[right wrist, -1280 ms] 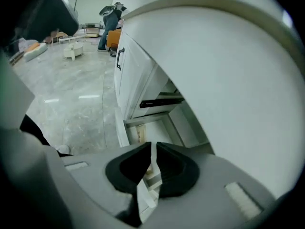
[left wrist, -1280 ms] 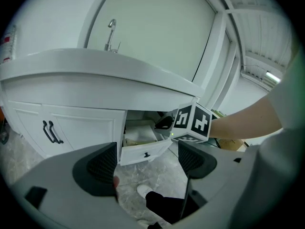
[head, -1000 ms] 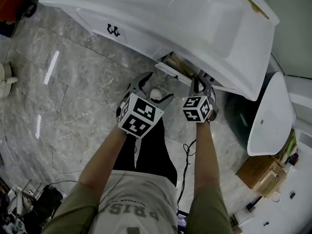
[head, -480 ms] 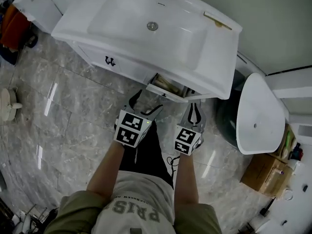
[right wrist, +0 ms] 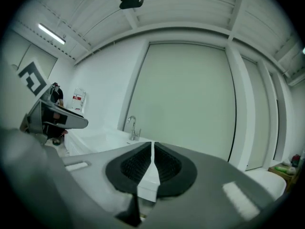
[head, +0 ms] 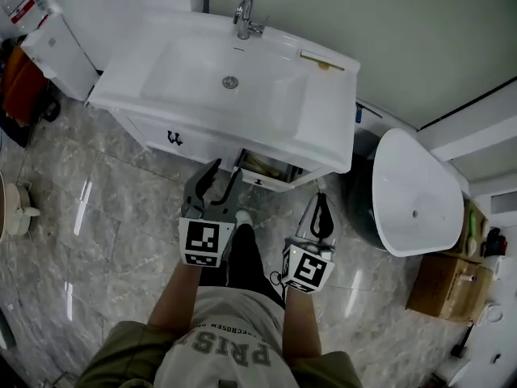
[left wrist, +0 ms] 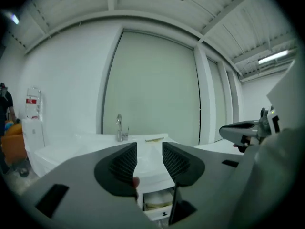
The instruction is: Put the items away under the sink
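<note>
A white sink cabinet (head: 323,120) stands ahead of me, with a chrome tap (head: 245,14) at its back. Below its front edge a drawer (head: 271,170) stands open, showing pale beige contents (left wrist: 157,200). My left gripper (head: 224,173) is open and empty, held just short of the drawer's left side; in its own view the left gripper (left wrist: 149,151) points over the basin. My right gripper (head: 321,198) is shut with nothing in it, a little to the right of the drawer. Seen from its own camera, the right gripper (right wrist: 152,149) has its pads pressed together.
A thin gold item (head: 323,61) lies on the counter's right. A black handle (head: 174,138) marks the cabinet's left door. A white toilet lid (head: 412,204) sits close on the right, with a cardboard box (head: 448,285) beyond it. Grey marble floor (head: 105,217) spreads to the left.
The head view has risen and pulled back, so the whole sink now shows. Both grippers have drawn away from the open drawer, the left still open, the right still shut.
</note>
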Demonstrator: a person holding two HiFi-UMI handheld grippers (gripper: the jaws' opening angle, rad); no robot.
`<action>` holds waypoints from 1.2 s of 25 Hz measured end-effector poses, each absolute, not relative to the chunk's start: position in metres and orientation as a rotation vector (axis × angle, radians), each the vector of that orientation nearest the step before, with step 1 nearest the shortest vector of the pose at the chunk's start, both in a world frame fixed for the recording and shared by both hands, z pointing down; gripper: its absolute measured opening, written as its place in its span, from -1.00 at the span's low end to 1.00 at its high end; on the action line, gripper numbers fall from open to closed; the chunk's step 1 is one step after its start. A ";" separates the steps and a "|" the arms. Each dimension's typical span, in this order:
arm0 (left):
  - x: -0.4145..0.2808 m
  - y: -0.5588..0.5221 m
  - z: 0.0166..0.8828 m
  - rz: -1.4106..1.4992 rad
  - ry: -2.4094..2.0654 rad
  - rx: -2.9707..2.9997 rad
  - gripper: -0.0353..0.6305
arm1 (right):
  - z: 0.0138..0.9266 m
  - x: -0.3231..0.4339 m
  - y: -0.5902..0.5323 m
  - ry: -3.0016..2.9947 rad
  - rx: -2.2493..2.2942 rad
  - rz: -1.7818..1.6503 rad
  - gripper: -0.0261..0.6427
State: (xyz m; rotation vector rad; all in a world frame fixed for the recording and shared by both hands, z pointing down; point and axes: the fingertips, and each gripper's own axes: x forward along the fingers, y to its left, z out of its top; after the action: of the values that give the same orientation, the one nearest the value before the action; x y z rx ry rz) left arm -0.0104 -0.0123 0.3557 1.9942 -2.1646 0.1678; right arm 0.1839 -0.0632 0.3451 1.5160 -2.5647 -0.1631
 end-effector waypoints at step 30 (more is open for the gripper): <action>-0.006 0.003 0.278 -0.103 -2.332 2.086 -0.87 | 0.267 0.191 -0.038 -2.675 1.618 -0.345 -0.93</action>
State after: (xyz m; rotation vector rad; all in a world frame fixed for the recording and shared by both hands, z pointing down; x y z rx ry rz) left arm -0.0063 0.0027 0.2781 2.0860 -2.3319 -0.1029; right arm 0.1913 -0.0385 0.2668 1.6177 -2.6754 -0.3451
